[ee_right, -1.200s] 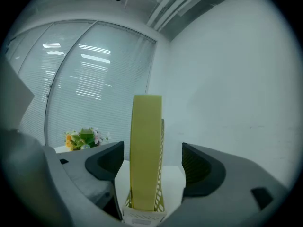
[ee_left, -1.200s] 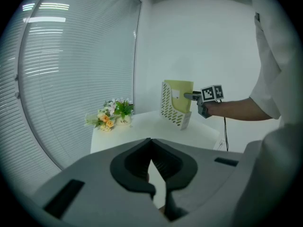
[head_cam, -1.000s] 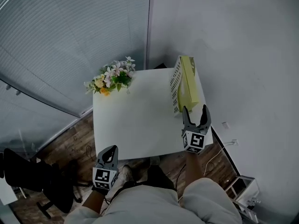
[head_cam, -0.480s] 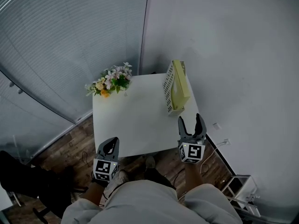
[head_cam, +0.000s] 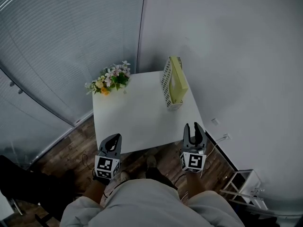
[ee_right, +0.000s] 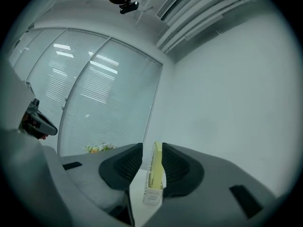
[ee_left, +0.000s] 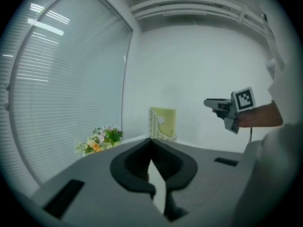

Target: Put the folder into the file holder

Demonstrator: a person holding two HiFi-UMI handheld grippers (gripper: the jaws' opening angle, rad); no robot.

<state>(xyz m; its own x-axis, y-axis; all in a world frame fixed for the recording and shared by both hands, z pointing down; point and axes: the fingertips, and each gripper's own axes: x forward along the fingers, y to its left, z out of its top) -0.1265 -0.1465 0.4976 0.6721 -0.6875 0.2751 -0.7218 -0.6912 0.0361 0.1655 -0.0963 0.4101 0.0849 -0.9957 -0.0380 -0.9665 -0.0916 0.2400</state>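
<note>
Folder (head_cam: 176,78) — flat, yellow — in perforated holder (head_cam: 165,82)

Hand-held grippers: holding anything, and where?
Nothing. Left hand-held gripper is shut, empty; right hand-held gripper has just been closing, nothing between its jaws. Folder sits in holder.

No words, numbers or brand names can be read anywhere; the left cube (head_cam: 107,167) on the left claw (head_cam: 112,141) and the right cube (head_cam: 192,162) on the right claw (head_cam: 194,128) carry only black-and-white square patterns; the pale label (ee_left: 162,121) on the folder (ee_left: 169,116) is too small to read.
</note>
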